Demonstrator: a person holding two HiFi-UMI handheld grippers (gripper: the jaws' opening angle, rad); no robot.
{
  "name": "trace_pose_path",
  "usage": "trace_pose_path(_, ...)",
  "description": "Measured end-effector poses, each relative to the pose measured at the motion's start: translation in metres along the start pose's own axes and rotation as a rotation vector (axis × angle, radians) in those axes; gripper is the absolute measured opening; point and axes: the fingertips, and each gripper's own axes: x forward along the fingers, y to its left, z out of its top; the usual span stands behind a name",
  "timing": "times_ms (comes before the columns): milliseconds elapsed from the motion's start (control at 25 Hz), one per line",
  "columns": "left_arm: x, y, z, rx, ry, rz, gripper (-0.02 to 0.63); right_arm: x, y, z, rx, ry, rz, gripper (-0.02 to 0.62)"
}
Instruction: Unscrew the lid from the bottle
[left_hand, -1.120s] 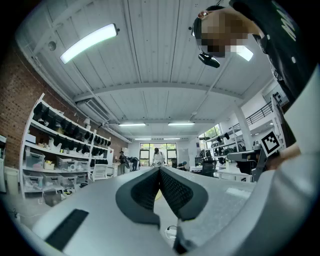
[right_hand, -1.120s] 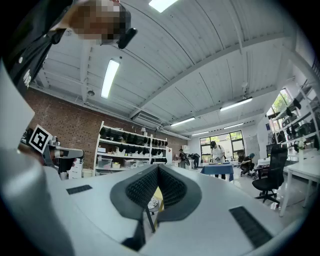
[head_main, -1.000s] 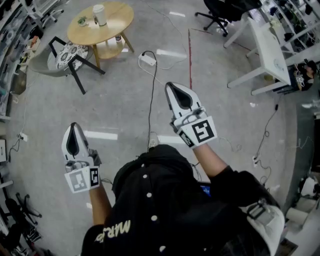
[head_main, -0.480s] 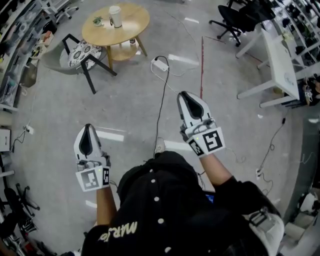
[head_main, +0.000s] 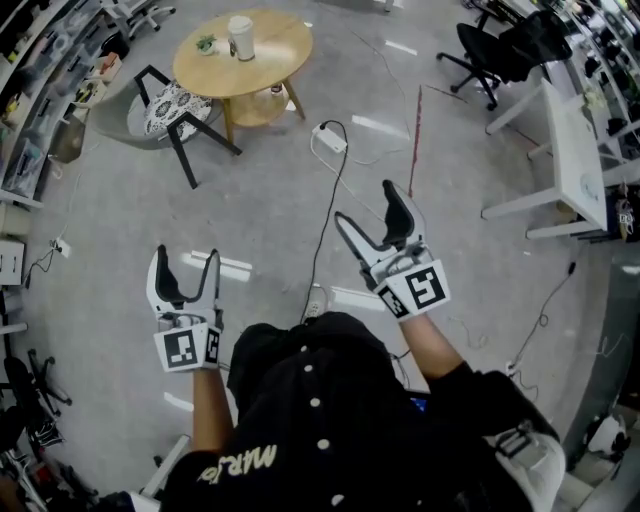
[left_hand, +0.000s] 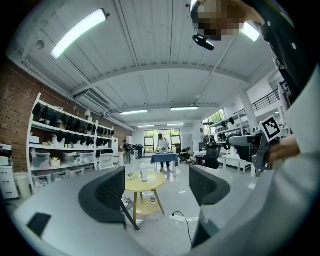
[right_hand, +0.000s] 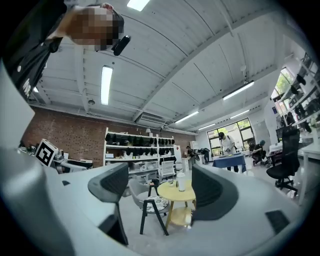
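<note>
A white bottle (head_main: 240, 37) with a pale lid stands upright on the round wooden table (head_main: 265, 60), far ahead across the floor. Both grippers are held level over bare floor, well short of the table. My left gripper (head_main: 187, 258) has just opened its jaws wide, and nothing is between them. My right gripper (head_main: 366, 202) has also just opened and is empty. In the left gripper view the bottle (left_hand: 144, 172) shows small between the spread jaws of the left gripper (left_hand: 157, 187). The right gripper view frames the bottle (right_hand: 181, 182) between the jaws of the right gripper (right_hand: 157, 192).
A grey chair (head_main: 165, 110) with a patterned cushion stands left of the table. A power strip (head_main: 328, 138) and its black cable lie on the floor ahead. White desks (head_main: 570, 130) and an office chair (head_main: 500, 50) stand to the right, and shelving lines the left wall. People stand far off.
Both grippers, shut in the earlier frames, now stand wide open and empty. The table and bottle have shifted rightward in the head view.
</note>
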Motion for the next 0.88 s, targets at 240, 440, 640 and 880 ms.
trace_pose_path(240,0.03,-0.012,0.0,0.006,-0.006,0.004,0.381,0.019,-0.022,-0.001,-0.014,-0.006,0.034,0.4)
trace_pose_path(440,0.058,-0.001,-0.007,0.014,0.0,-0.006,0.38,0.047,-0.031,-0.009,-0.025,0.004,0.035,0.402)
trace_pose_path(640,0.103,0.024,-0.015,0.011,0.004,-0.029,0.381,0.093,-0.043,-0.017,-0.043,0.022,0.032,0.402)
trace_pose_path(880,0.174,0.064,-0.009,0.01,-0.012,-0.063,0.38,0.171,-0.061,-0.015,-0.056,0.028,0.028,0.41)
